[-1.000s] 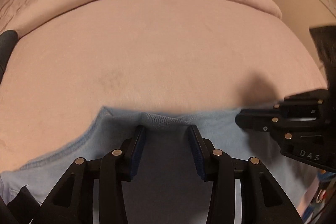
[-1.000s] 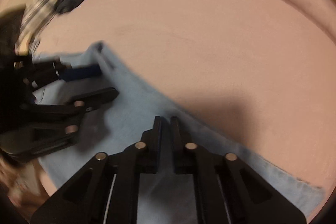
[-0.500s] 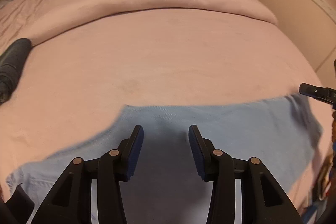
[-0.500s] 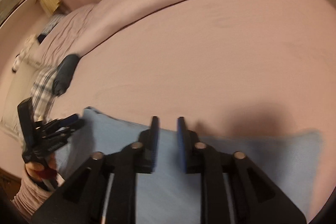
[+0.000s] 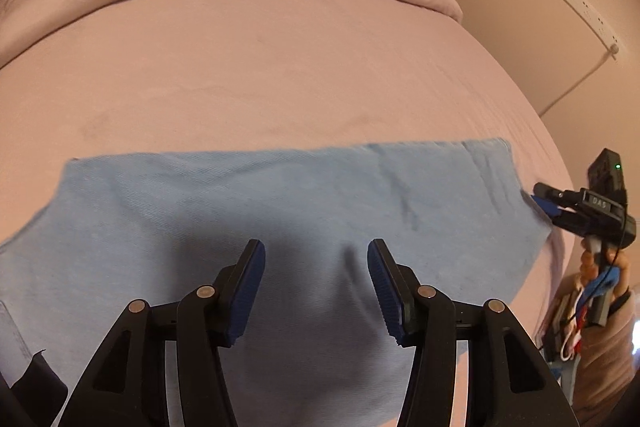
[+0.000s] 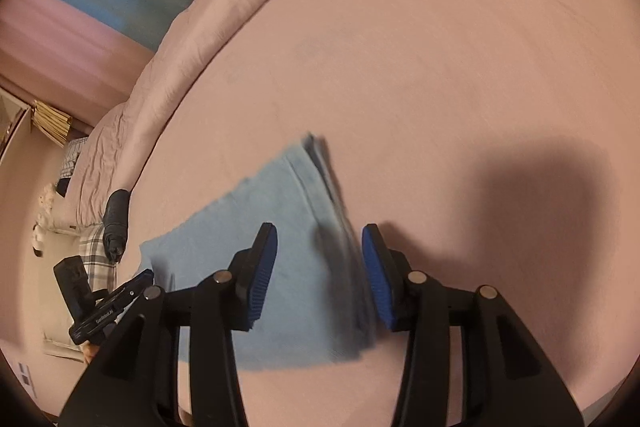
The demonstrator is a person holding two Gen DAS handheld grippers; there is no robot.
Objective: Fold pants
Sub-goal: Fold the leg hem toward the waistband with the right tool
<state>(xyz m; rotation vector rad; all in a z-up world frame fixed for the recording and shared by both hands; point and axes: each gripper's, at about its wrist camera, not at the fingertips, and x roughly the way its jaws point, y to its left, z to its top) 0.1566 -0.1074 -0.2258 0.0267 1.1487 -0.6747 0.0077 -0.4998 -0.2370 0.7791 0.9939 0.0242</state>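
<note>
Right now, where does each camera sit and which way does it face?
Left wrist: on the left gripper, angled down at the light blue fabric pants on the pink bed; right gripper and hand at the right edge.
Right wrist: on the right gripper, over the pants' end; left gripper at left.
Shared: pants, bed; both jaws are opening, gripping nothing.
</note>
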